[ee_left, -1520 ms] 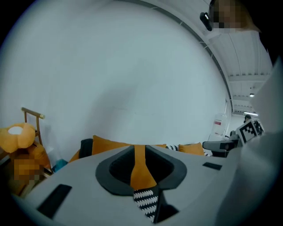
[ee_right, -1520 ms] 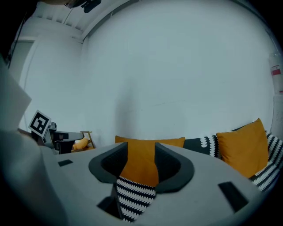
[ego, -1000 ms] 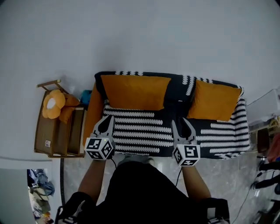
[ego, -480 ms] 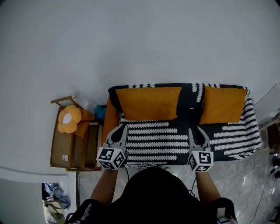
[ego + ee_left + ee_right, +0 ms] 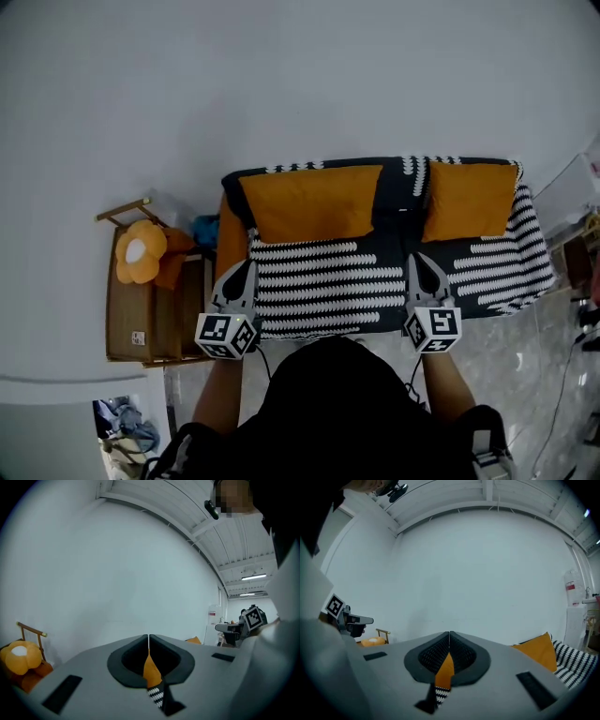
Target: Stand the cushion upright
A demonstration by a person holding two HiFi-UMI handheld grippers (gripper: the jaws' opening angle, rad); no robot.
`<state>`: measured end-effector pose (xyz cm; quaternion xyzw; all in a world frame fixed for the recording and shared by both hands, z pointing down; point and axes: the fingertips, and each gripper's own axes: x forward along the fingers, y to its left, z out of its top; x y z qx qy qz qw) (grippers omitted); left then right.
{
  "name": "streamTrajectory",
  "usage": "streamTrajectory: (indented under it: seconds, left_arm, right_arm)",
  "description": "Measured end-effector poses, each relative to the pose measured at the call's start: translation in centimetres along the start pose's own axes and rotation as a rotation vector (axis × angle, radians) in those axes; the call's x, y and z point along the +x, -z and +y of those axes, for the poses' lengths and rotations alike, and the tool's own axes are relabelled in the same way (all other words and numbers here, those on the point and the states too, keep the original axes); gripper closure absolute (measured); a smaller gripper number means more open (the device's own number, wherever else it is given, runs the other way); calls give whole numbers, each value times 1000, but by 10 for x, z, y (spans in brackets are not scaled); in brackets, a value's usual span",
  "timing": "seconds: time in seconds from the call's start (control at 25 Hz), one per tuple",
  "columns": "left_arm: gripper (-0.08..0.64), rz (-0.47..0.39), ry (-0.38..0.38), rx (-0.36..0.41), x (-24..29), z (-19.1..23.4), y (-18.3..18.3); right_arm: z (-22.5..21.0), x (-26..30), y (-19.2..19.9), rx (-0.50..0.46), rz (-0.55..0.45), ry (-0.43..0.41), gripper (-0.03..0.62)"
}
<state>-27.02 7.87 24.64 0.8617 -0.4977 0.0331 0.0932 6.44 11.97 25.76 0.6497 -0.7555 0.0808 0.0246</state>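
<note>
Left tongs (image 5: pixel 241 266) are shut and empty; right tongs (image 5: pixel 419 259), just closed, hold nothing. Beyond them, against the sofa (image 5: pixel 328 281) back, the wide cushion (image 5: pixel 309 202) lies crosswise, nearer the left tongs.

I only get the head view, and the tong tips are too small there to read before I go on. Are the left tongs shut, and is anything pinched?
Observer: In the left gripper view the left tongs meet at the tips, nothing pinched; the orange cushion shows only through the opening below them.
Operator: And the right tongs?
Observer: The right tongs are shut too, ribbed pads together, empty.
Operator: Anything overhead?
Observer: A panelled ceiling with lit strip lights.
</note>
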Motion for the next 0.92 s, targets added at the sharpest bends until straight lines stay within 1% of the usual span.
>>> streamTrajectory:
  seconds: [0.24,0.48,0.68,0.92]
  left_arm:
    - [535,12,26,-21,-5,-2,6]
    - [535,38,19,-37,-14,7,18]
    - [535,46,32,-60,-14,4,23]
    - [535,47,31,-55,-12,0,27]
  right_arm:
    - [20,1,2,13,14,-32,563]
    - [36,7,2,2,20,-63,563]
    - [36,7,6,11,34,-74,563]
    - [27,9,17,15,51,-69,563]
